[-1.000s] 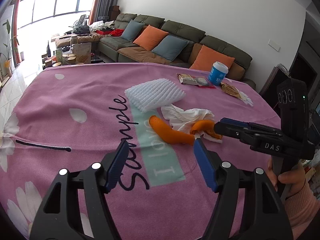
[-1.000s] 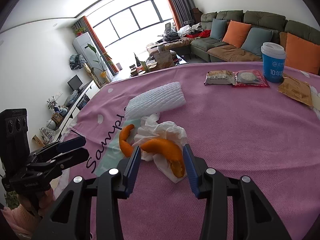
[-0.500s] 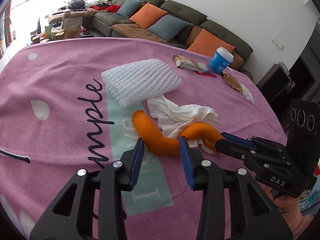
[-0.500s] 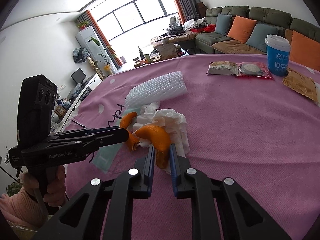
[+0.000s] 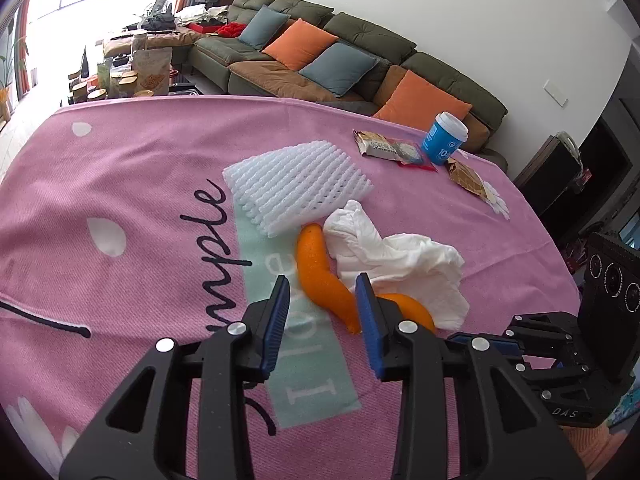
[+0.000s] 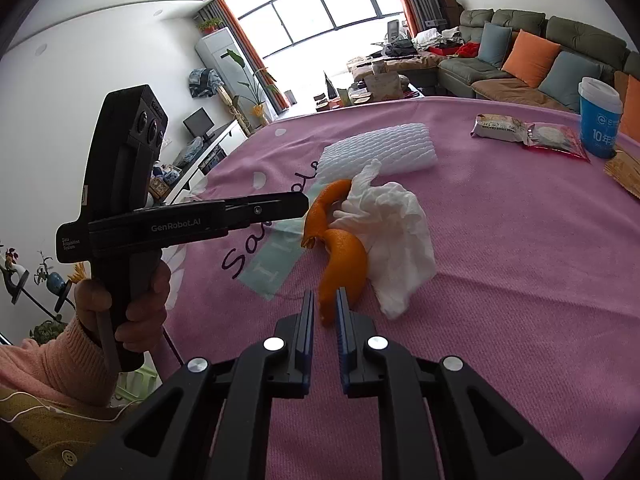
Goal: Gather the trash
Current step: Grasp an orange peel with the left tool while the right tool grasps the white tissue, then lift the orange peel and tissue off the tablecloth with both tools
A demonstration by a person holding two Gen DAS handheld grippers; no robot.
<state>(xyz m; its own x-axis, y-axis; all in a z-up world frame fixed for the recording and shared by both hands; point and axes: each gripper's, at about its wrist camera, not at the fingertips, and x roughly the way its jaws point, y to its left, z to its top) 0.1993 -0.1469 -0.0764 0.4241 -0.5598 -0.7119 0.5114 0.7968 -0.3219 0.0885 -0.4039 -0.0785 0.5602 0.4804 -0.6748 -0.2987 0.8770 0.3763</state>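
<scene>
Two readable marks, GenRobot.AI left gripper (image 6: pixel 296 204), DAS

A: Where does the left wrist view look from?

B: From just behind its own gripper's fingers, angled down across the pink tablecloth (image 5: pixel 120 168) toward the sofa (image 5: pixel 360 52), close over the long orange peel (image 5: pixel 320 272).

A: And the right wrist view?

B: Also low and close, angled down, facing the window (image 6: pixel 320 8).

A: What do they share?

B: The peel (image 6: pixel 320 208), crumpled tissue (image 5: pixel 396 260), foam net (image 5: pixel 296 184), blue cup (image 5: pixel 444 140), and each other's gripper.
</scene>
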